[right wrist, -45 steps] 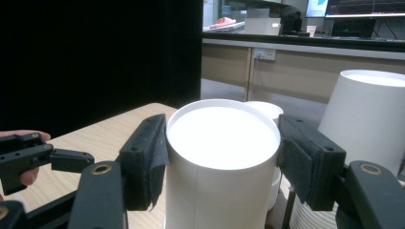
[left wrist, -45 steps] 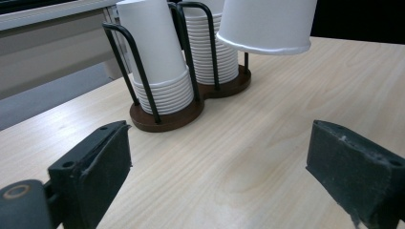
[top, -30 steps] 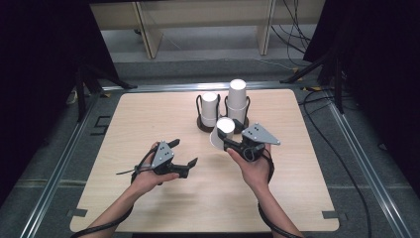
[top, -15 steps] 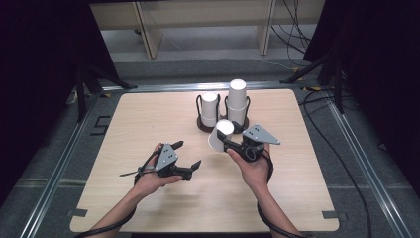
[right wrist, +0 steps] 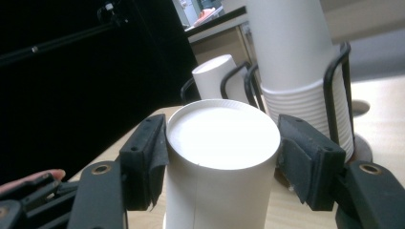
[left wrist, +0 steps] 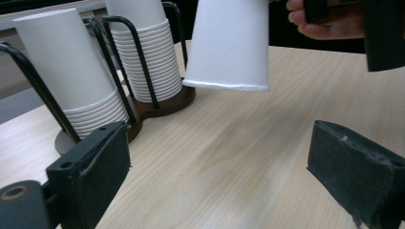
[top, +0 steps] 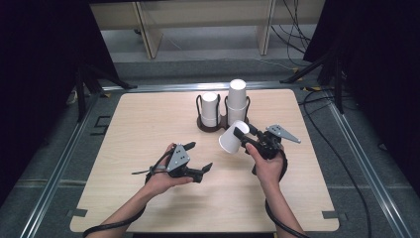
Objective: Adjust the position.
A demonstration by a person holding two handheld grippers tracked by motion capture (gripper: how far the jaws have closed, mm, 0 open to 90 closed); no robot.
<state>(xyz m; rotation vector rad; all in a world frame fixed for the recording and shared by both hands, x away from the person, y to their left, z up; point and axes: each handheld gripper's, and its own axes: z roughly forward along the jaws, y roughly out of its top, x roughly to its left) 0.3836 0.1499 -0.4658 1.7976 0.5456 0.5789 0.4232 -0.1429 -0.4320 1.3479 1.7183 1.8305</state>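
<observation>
My right gripper (top: 237, 135) is shut on an upside-down white paper cup (top: 232, 140), gripping it near its base and holding it tilted just above the table. In the right gripper view both pads press the cup (right wrist: 222, 162) at its flat base, gripper (right wrist: 222, 152). My left gripper (top: 199, 156) is open with nothing between its fingers, low over the table to the cup's left. In the left gripper view, gripper (left wrist: 224, 181), the held cup (left wrist: 229, 45) hangs rim down ahead.
A dark wire cup holder (top: 218, 125) at the table's back middle carries a short cup stack (top: 210, 109) and a taller stack (top: 236, 99). Bare wooden tabletop (top: 143, 129) spreads to the left. Cables trail at the right edge.
Both hands have shifted to the right. The right gripper has carried the cup slightly lower, still beside the holder. Neither gripper's jaws have changed.
</observation>
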